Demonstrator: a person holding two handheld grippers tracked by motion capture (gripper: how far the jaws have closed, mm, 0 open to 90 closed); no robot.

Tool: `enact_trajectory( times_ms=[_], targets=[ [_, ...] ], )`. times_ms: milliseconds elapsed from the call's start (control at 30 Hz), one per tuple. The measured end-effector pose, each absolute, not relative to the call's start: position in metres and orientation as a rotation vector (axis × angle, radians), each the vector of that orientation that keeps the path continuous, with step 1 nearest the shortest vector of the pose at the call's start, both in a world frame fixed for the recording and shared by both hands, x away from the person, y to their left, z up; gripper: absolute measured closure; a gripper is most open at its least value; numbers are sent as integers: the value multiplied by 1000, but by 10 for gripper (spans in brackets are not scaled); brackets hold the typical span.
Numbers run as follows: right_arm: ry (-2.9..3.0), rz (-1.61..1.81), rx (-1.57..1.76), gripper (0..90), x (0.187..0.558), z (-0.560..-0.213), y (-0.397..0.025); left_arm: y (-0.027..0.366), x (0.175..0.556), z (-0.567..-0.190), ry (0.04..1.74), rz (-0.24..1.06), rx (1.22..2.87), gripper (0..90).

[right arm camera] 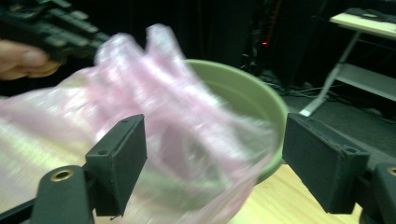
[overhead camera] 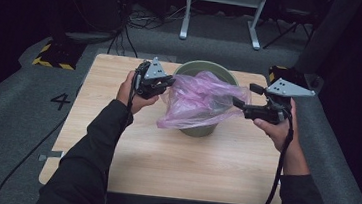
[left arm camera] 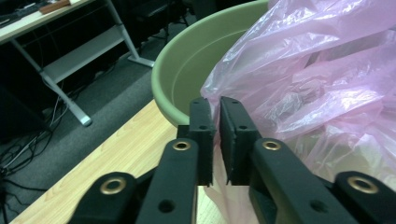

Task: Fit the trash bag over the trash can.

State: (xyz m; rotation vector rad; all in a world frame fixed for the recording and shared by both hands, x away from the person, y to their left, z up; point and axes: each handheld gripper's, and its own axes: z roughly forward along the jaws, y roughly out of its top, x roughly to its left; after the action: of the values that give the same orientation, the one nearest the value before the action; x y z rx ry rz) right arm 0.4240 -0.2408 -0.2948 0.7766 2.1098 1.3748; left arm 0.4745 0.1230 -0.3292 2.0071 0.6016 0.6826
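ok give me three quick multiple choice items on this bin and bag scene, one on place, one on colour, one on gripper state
1. Where does the bin stand?
A. on the floor
B. on the wooden table, toward its far edge
C. on a chair

2. What colour is the plastic bag?
A. pink
B. blue
C. black

3. How does the right gripper stand?
A. shut on the bag
B. shut on the bin's rim
C. open, jaws wide apart

Answers:
1 B, the high view shows the green bin on the tabletop near the far side.
2 A, the thin film is translucent pink in each view.
3 C, the right gripper view shows its jaws far apart with the bag between them, while the left gripper pinches the bag's edge.
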Motion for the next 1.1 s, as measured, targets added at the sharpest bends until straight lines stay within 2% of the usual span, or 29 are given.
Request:
enact_trajectory(
  times_ms=[133, 233, 300, 333, 367, 433, 567, 700, 967, 1033, 1100],
  targets=[
    [2118, 1313, 827, 202, 425, -305, -244, 123, 477, -331, 602, 694, 2011, 883],
    [2163, 1278, 901, 282, 432, -318, -247, 122, 479, -332, 605, 708, 2002, 898],
    [2202, 1265, 904, 493, 436, -327, -248, 122, 482, -333, 609, 715, 2007, 899],
    [2204, 1249, 910, 533, 438, -330, -248, 122, 485, -335, 602, 713, 2015, 900],
    [2218, 1230, 923, 646, 442, -335, -248, 122, 487, -336, 604, 707, 2016, 900],
    [2218, 1213, 934, 744, 448, -340, -251, 122, 492, -338, 611, 699, 2010, 900],
    [2214, 1159, 981, 851, 465, -354, -259, 125, 501, -341, 628, 664, 1984, 900],
    [2189, 1144, 1017, 884, 478, -363, -266, 128, 508, -346, 643, 655, 1978, 900],
    [2142, 1100, 1017, 873, 498, -372, -271, 134, 522, -355, 677, 619, 1941, 900],
    [2131, 1125, 983, 750, 499, -370, -272, 134, 524, -357, 684, 613, 1945, 900],
    [2128, 1152, 964, 545, 498, -366, -274, 137, 526, -359, 687, 601, 1934, 900]
  ],
)
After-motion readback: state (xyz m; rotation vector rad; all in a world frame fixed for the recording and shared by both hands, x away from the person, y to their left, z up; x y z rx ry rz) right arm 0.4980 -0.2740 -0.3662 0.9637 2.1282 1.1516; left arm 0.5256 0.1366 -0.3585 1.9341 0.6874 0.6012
